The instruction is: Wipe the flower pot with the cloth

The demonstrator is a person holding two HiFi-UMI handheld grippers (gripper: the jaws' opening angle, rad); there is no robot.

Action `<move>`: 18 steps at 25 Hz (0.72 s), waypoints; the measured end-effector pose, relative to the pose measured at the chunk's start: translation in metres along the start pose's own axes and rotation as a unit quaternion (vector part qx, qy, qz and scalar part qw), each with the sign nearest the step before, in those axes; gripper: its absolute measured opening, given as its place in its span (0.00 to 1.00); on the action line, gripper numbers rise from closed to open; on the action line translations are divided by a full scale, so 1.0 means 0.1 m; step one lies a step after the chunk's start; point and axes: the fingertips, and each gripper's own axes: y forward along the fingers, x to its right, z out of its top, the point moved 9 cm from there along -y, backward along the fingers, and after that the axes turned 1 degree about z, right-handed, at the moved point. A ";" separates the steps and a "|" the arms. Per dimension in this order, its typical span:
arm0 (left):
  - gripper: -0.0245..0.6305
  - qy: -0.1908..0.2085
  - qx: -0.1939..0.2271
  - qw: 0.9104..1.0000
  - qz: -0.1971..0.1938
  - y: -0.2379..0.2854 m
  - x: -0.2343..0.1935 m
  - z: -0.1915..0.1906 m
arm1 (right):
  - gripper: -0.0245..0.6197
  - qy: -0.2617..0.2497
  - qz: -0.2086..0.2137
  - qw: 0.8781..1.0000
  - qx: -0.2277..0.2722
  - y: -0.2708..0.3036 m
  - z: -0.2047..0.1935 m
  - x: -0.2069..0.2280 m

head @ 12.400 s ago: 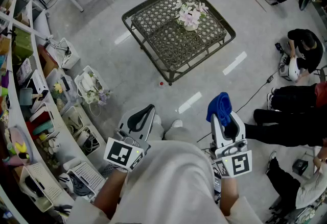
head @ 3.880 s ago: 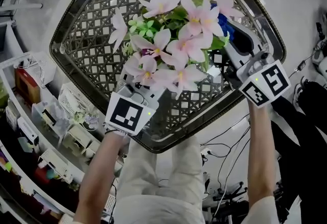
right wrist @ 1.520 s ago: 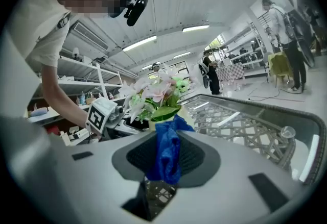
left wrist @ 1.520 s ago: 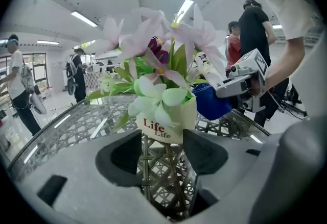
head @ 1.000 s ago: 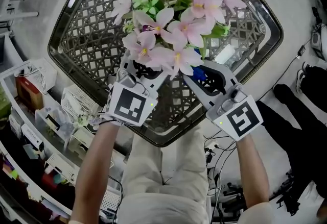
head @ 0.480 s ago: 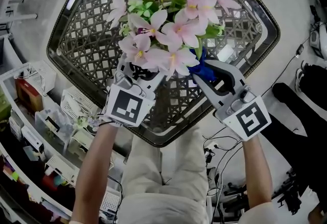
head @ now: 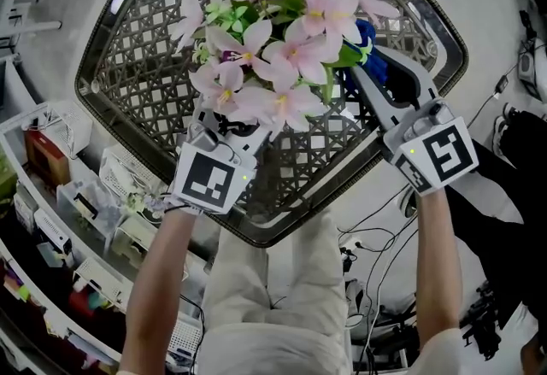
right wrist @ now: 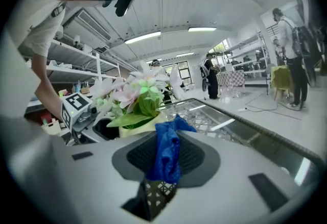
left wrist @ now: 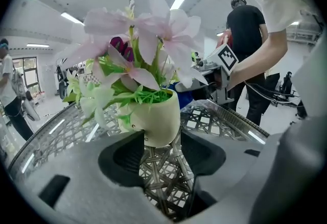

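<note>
Grip | our left gripper [left wrist: 161, 139] clasps the flower pot [left wrist: 156, 118] low on both sides, upright on the lattice table [head: 128, 66] | our right gripper [right wrist: 166, 141] is closed on the blue cloth [right wrist: 164, 162] beside it | we judge the pot light, smooth, top-heavy: hold its base.

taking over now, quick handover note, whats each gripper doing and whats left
Left gripper: closed on the lower part of the flower pot, steadying it on the wicker table.
Right gripper: shut on the blue cloth, held at the pot's right side under the flowers.
Done: pot gripped, cloth at the pot.
Left: wipe round the pot; how much is already wiped doesn't show.
</note>
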 end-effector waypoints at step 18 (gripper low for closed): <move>0.27 -0.021 0.002 0.999 0.033 0.03 0.03 -0.02 | 0.21 0.010 0.028 1.000 0.009 0.29 0.02 0.04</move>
